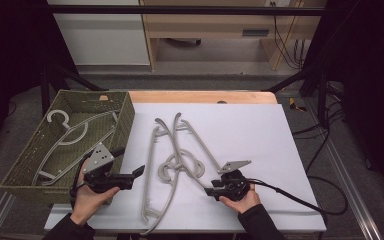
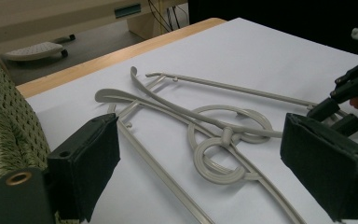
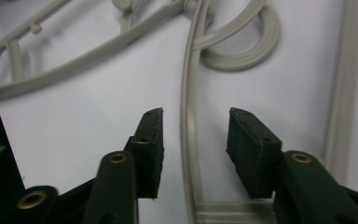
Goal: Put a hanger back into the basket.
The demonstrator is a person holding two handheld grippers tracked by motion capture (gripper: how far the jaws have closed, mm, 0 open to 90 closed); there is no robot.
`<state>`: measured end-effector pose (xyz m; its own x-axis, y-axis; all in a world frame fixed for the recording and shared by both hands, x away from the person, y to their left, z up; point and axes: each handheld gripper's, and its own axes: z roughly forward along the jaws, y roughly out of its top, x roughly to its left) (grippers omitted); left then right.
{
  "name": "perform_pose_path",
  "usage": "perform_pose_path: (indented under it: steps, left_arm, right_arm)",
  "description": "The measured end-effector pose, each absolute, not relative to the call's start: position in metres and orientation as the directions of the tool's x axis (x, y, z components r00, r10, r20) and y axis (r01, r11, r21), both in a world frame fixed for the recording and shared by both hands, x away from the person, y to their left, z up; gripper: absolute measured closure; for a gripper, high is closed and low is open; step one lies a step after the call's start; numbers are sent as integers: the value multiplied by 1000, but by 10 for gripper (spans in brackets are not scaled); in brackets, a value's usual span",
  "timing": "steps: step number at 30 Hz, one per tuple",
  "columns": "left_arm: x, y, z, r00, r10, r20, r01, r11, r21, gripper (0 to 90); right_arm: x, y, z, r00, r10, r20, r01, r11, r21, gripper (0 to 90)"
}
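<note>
High view: two grey plastic hangers (image 1: 172,160) lie tangled on the white table sheet (image 1: 250,135), hooks interlocked near the middle, well apart from the green woven basket (image 1: 125,120) on the left, which already holds other hangers (image 1: 67,132). I judge the job to be moving them into that basket, which explains the open stretch of sheet between the two. My right gripper (image 1: 215,191) sits low at the near end of the right-hand hanger; in the right gripper view its jaws stand apart on either side of a thin hanger arm (image 3: 189,135), pads not touching it, placed, I think, to pinch that bar. My left gripper (image 1: 132,172) hangs beside the basket's near corner, jaws spread wide and empty, aimed at the knotted hooks (image 2: 223,144), probably to steady or free them.
</note>
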<state>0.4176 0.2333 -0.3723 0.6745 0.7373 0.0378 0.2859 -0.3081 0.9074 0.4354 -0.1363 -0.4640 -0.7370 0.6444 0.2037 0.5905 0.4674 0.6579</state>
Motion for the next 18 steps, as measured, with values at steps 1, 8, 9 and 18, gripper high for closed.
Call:
perform_pose_path:
  steps: [1,8,9,18]
  left_arm:
    - [418,233,-372,674,738,37,287,-308,907,115]
    - [418,232,-374,674,737,40,289,-313,905,115]
    - [418,232,-374,674,737,40,289,-313,905,115]
    - [419,232,-374,669,742,36,295,-310,904,117]
  right_arm:
    - [435,-133,-466,-740,643,198,591,481,648,626]
    - [436,-127,-470,-715,668,207,632,489,601,807]
    - [437,-127,-470,-717,667,204,628,490,604,810]
    - [441,-114,-456,-660,680,318,657,319,683,822]
